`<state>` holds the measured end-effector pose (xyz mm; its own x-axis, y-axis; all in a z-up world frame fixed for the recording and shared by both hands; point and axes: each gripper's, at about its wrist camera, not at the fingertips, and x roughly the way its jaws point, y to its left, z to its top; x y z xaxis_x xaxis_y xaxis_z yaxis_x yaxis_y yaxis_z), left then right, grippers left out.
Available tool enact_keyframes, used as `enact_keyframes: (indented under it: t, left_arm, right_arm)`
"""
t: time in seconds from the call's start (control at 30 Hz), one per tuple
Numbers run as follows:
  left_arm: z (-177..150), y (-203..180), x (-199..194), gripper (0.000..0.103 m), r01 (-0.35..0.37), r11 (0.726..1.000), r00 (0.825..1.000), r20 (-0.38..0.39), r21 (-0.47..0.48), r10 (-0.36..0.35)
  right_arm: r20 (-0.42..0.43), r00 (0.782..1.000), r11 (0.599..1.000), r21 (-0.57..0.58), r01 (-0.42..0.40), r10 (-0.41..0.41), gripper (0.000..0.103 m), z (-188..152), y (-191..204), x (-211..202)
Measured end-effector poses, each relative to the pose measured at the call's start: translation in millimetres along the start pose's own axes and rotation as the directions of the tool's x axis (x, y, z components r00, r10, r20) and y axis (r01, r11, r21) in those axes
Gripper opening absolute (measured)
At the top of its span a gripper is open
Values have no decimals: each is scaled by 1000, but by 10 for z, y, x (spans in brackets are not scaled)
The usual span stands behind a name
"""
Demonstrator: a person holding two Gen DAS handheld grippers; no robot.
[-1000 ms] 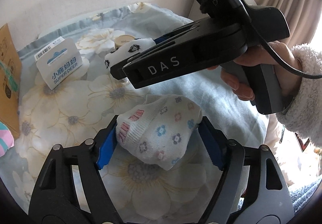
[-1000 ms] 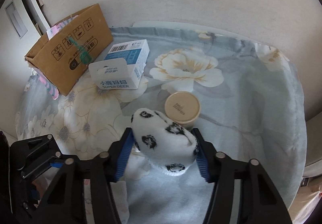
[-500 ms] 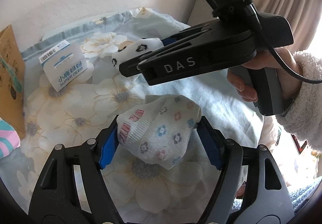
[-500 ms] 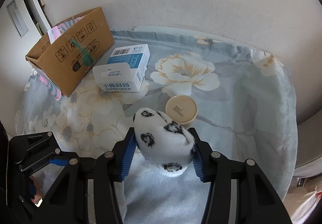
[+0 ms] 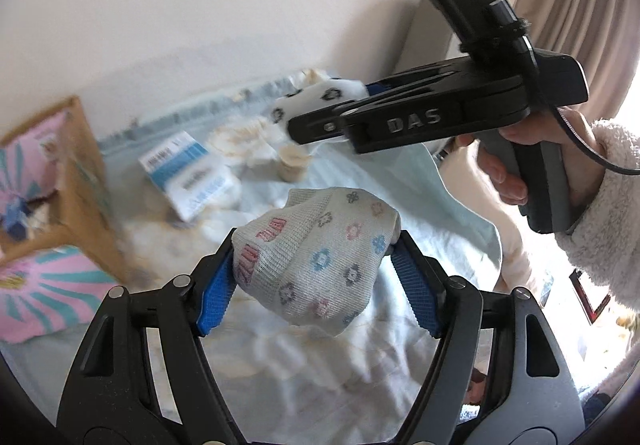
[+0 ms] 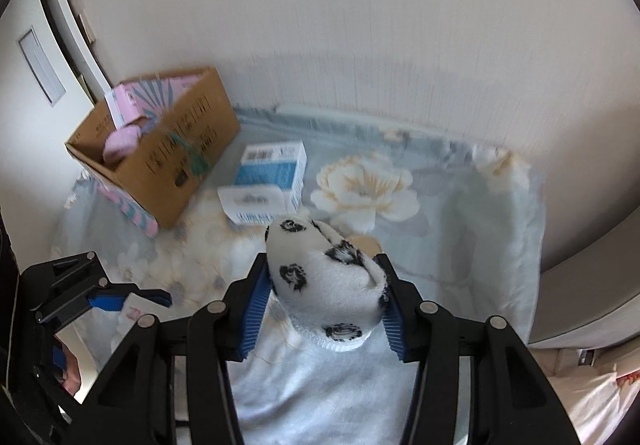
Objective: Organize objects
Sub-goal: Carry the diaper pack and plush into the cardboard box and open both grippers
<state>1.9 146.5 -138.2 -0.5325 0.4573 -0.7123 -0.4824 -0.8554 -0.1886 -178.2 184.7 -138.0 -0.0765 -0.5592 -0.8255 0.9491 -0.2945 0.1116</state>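
Note:
My left gripper (image 5: pixel 314 281) is shut on a rolled grey sock with small flower marks (image 5: pixel 316 257) and holds it above the flowered cloth. My right gripper (image 6: pixel 324 309) is shut on a rolled white sock with black spots (image 6: pixel 324 285), also lifted; that sock shows in the left wrist view (image 5: pixel 320 101) ahead of the right gripper's body. A brown cardboard box (image 6: pixel 160 149) with pink items inside stands at the far left by the wall; it also shows in the left wrist view (image 5: pixel 76 181).
A blue and white carton (image 6: pixel 268 177) lies on the flowered cloth (image 6: pixel 460 213) beside the cardboard box. A small tan-lidded jar (image 5: pixel 294 163) stands behind it, mostly hidden in the right wrist view. The wall runs close behind. A pink striped item (image 5: pixel 36 285) lies left of the box.
Both grippers have risen with their socks, and the views now tilt up toward the wall. The cardboard box has come further into view on the left.

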Motion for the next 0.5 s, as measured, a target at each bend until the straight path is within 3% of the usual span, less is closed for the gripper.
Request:
enact_keyframes:
  t: [0.5]
  left_arm:
    - [555,775,-834,71,-148,987,986,67,-58,152]
  right_arm:
    - [64,998,1000,-13,-3,4,47,770,366,-455]
